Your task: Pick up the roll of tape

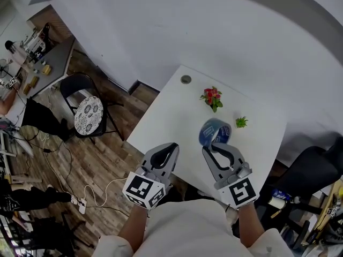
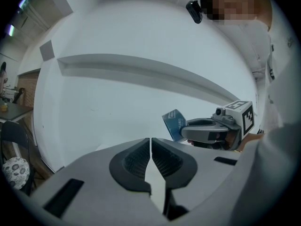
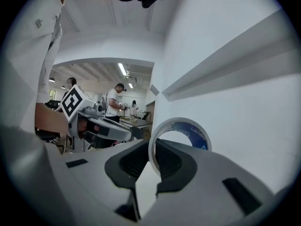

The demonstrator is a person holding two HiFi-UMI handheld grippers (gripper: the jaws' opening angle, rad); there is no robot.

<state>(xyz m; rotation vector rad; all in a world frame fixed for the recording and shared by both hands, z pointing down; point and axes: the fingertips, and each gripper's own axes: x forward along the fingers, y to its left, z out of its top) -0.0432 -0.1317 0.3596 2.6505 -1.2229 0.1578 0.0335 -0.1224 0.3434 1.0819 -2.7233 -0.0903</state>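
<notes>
Right gripper [image 1: 215, 146] fingers clamp the roll of tape [image 1: 215, 131], left gripper [image 1: 171, 146] fingers sit closed and empty; next I should lift it off the desk [image 1: 171, 111].

tape roll [image 1: 215, 132] blue | table [image 1: 171, 116] white | cushion [image 1: 88, 114] black-white patterned | flowers [image 1: 211, 96] red

Roll of tape [image 1: 215, 132] seen as glossy blue film, table [image 1: 166, 116] finished smooth matt white, right gripper [image 1: 213, 150] moulded in matt grey plastic, floor [image 1: 91, 159] laid in wood planks
</notes>
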